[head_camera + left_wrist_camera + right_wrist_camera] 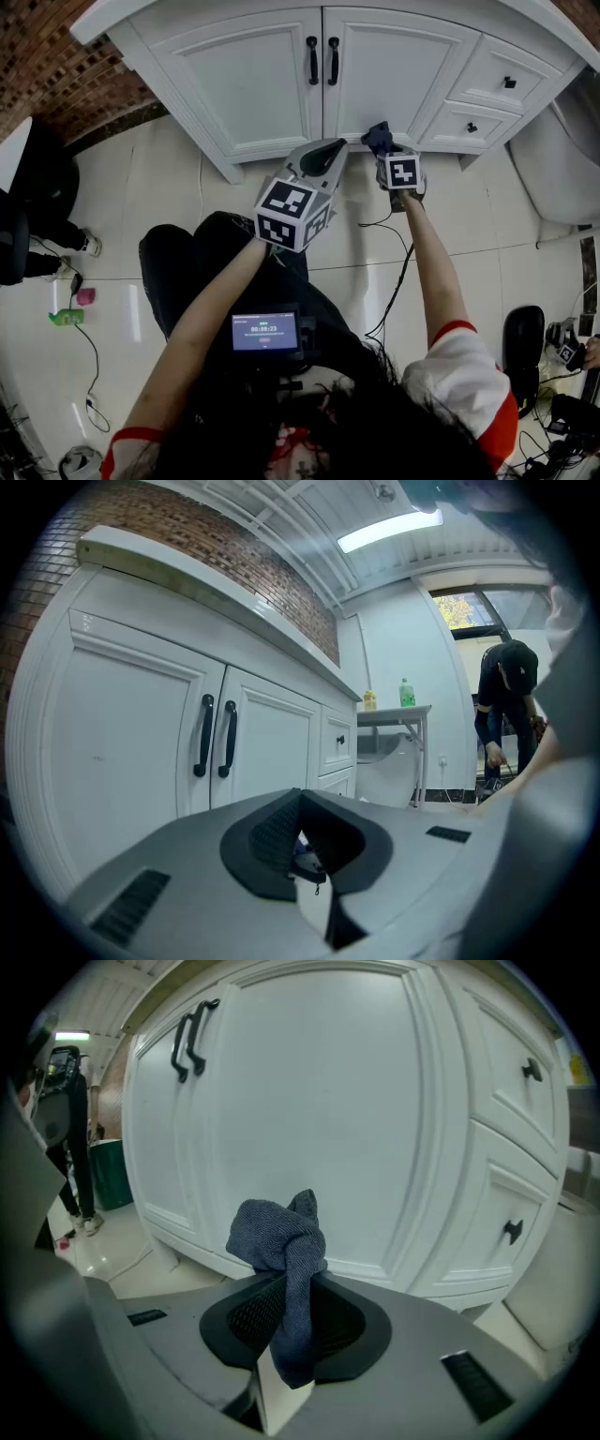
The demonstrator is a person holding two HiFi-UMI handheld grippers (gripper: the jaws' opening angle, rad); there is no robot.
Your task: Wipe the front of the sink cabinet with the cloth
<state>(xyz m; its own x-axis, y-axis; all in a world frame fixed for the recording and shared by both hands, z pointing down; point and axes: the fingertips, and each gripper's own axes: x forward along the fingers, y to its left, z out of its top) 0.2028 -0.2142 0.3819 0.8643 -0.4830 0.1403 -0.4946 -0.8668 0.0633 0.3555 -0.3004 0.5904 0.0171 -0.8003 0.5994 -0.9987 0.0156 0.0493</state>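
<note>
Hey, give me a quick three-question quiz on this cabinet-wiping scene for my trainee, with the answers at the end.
1. True or false: the left gripper holds the dark blue cloth.
2. The cloth is nearest which part of the sink cabinet? A. the foot of the right door. B. the top drawer. C. the left door's handle.
3. How many drawer knobs show in the head view?
Key: 1. False; the right gripper is shut on it, and the left gripper is shut and empty. 2. A. 3. Two drawer knobs.
</note>
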